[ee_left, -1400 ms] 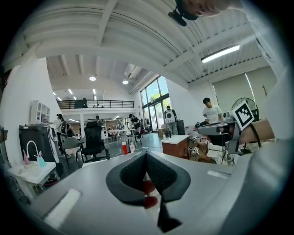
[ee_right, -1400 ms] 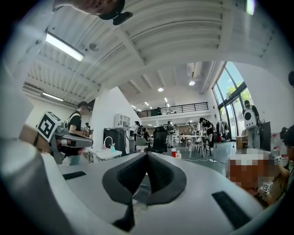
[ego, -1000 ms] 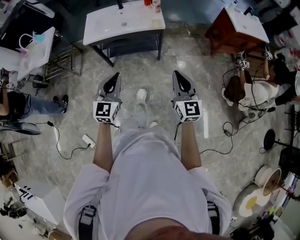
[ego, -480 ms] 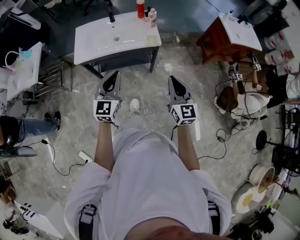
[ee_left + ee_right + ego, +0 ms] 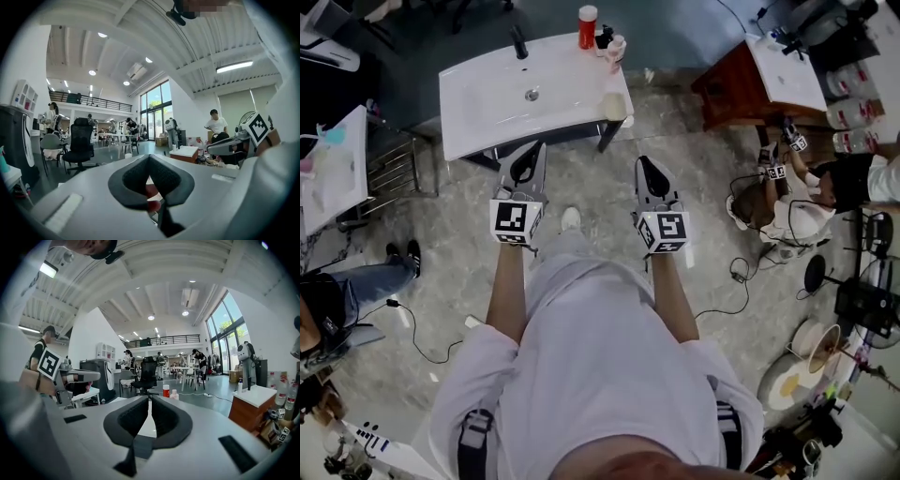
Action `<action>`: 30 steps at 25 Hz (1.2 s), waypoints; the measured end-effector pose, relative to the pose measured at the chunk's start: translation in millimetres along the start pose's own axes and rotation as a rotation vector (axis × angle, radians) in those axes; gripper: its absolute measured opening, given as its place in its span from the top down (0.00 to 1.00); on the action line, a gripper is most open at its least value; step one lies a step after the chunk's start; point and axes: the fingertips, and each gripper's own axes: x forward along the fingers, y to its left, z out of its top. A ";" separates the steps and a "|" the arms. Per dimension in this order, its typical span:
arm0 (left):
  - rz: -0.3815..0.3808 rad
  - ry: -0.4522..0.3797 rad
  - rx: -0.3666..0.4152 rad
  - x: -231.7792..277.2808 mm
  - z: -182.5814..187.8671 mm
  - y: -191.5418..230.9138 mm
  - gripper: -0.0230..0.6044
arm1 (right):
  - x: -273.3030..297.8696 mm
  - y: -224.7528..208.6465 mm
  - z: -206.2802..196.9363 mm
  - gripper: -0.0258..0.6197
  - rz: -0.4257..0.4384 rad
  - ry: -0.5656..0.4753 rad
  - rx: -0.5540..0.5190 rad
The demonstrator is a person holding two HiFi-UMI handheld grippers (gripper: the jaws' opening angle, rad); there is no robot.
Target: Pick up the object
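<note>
Left gripper (image 5: pixel 530 150) sat closed and empty, right gripper (image 5: pixel 643 163) jaws were just opening; I judged both needed opening wide before reaching the surface (image 5: pixel 487 98).

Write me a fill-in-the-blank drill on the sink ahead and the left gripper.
1. The red bottle stands at the far ___ corner of the white sink, as the head view shows it.
2. The sink's faucet is ___ in colour.
3. The left gripper has its jaws together with ___ between them.

Missing words: right; black; nothing.
</note>
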 end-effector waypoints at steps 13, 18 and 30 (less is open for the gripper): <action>-0.048 0.033 -0.066 62.4 -20.1 38.3 0.97 | 96.9 -22.4 -33.0 0.61 -0.008 0.166 0.052; -0.020 0.071 -0.058 55.6 -28.4 36.2 0.97 | 127.0 -36.2 -65.2 0.43 -0.007 0.256 0.063; 0.164 0.213 -0.109 -1.9 -64.2 42.1 0.97 | 210.5 -82.2 -160.8 0.24 -0.017 0.468 0.097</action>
